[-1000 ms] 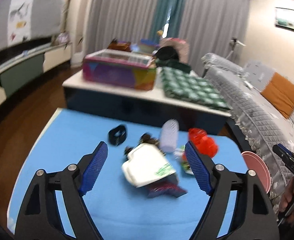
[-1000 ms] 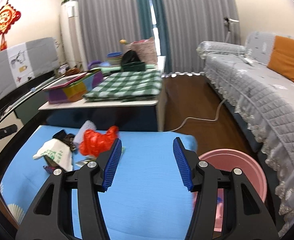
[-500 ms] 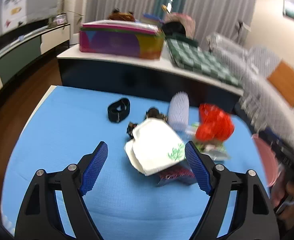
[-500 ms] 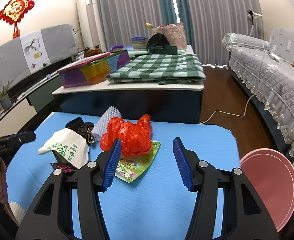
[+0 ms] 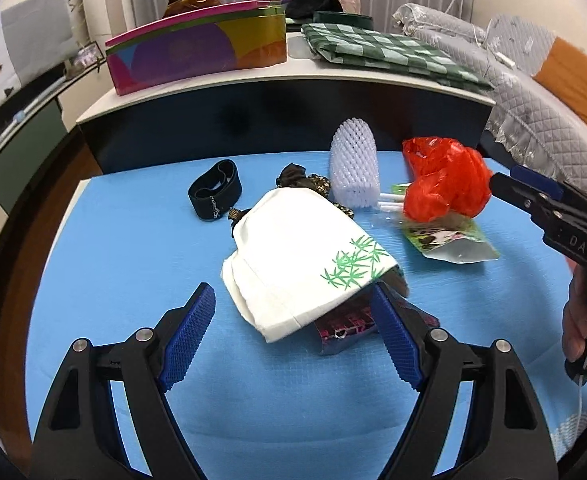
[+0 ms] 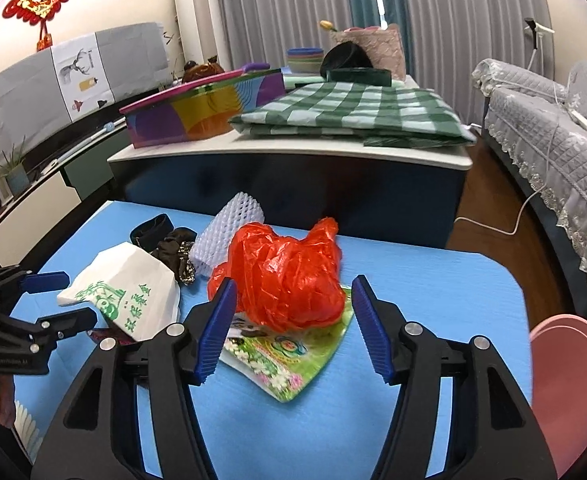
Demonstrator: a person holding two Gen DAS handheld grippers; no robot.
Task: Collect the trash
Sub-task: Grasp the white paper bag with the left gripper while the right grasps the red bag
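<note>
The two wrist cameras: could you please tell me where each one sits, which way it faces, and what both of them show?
Left wrist: sits on the left gripper, looking down and forward over the white paper bag on the blue mat; its open fingers show, plus the right gripper and hand.
Right wrist: sits on the right gripper, facing the red plastic bag; open fingers and the left gripper show.
Shared: both bags, white foam net, mat.
</note>
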